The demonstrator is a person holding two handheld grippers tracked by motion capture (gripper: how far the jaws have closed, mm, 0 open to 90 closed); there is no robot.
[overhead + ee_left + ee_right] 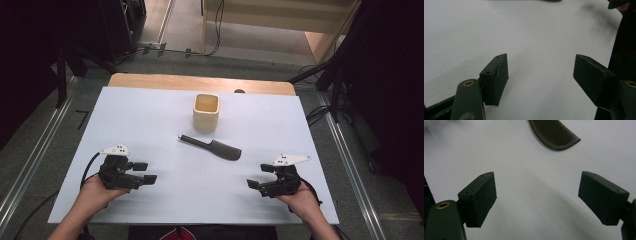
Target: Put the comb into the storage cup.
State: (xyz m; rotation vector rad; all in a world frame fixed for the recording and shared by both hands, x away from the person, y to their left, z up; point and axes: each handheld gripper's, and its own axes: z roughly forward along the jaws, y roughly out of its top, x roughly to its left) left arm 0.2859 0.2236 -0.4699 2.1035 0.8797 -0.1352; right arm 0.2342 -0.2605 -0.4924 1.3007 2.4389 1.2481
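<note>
Your left gripper (144, 172) and right gripper (260, 176) rest near you on the table (150, 115), jaws apart and holding nothing. The comb (212, 147) lies flat between them, farther off, just before the cup (206, 112).

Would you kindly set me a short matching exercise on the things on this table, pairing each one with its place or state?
Things:
1. comb
2. cup
3. left gripper
4. right gripper

Places or states:
A. upright, at the far middle of the table
B. open, near edge, at the person's right
C. lying flat, near the middle
D. open, near edge, at the person's left

Pairs: 1-C, 2-A, 3-D, 4-B
</note>
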